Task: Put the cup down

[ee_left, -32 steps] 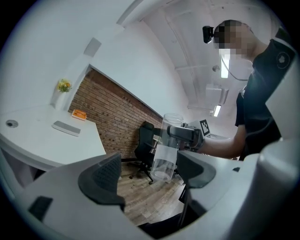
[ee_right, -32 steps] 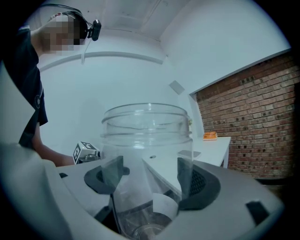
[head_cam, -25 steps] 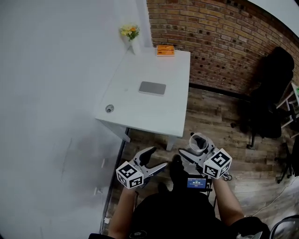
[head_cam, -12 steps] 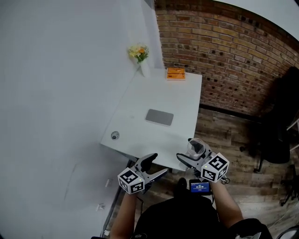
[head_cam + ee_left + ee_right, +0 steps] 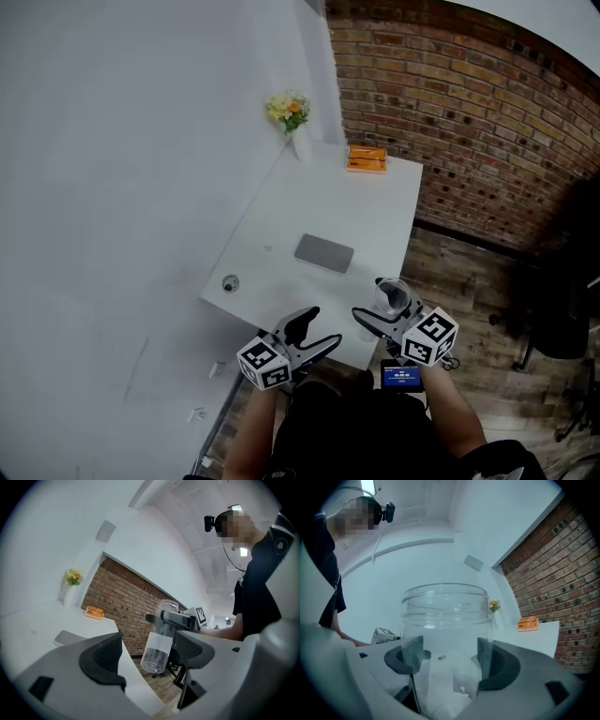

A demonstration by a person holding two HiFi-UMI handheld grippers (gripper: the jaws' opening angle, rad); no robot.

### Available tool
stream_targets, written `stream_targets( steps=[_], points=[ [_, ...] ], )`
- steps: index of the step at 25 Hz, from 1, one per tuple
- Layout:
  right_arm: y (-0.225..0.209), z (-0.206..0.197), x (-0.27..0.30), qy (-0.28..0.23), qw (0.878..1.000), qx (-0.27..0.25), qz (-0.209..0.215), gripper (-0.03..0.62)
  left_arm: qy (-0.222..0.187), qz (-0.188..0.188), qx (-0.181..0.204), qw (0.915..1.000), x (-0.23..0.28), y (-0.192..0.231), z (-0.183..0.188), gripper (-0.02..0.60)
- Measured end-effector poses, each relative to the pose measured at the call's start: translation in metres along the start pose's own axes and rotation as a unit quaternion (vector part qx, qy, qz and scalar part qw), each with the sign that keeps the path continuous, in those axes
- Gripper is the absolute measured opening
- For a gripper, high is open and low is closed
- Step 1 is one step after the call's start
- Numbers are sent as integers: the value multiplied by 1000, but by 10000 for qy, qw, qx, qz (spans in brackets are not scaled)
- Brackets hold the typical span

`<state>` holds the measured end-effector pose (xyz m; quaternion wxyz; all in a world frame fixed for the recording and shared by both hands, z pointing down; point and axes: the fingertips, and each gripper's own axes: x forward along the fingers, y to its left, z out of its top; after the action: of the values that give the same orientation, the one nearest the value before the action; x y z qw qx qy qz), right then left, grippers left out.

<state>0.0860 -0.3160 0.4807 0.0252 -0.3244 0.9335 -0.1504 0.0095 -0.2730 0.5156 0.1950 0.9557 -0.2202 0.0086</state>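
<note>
A clear plastic cup point(image 5: 392, 296) point(image 5: 446, 639) point(image 5: 159, 637) stands upright between the jaws of my right gripper point(image 5: 377, 317) point(image 5: 447, 660), which is shut on it. It hangs in the air just off the near edge of the white table point(image 5: 309, 211). My left gripper point(image 5: 309, 333) point(image 5: 147, 653) is open with nothing between its jaws, level with the right one and to its left. In the left gripper view the cup shows past the table's near corner point(image 5: 133, 679).
On the table lie a grey flat pad point(image 5: 324, 253), an orange box point(image 5: 367, 158) at the far edge, a vase of flowers point(image 5: 290, 114) in the far left corner and a small round hole point(image 5: 230, 283) near the front left. A brick wall point(image 5: 469, 112) stands behind; wooden floor point(image 5: 469, 281) to the right.
Both grippers have come forward toward the table's near edge, the cup still held in the right one. The table now fills more of the head view.
</note>
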Motion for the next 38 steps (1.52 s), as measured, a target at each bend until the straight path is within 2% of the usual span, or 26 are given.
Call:
stream_targets(
  steps=[5, 14, 19, 32, 38],
  points=[
    [-4, -2, 16, 38, 9999, 41, 92, 373, 93, 53, -16, 9999, 1, 17, 0, 365],
    [-1, 8, 38, 37, 9999, 89, -71, 373, 224, -222, 56, 9995, -2, 33, 21, 362],
    [3, 4, 45, 53, 9998, 84, -147, 373, 264, -334, 73, 9991, -5, 38, 21, 362],
    [2, -5, 57, 219, 9996, 127, -128, 373, 238, -263, -57, 9994, -15, 47, 18, 362],
    [-21, -12, 72, 296, 9994, 118, -120, 373, 254, -221, -55, 9994, -12, 51, 19, 362]
  ],
)
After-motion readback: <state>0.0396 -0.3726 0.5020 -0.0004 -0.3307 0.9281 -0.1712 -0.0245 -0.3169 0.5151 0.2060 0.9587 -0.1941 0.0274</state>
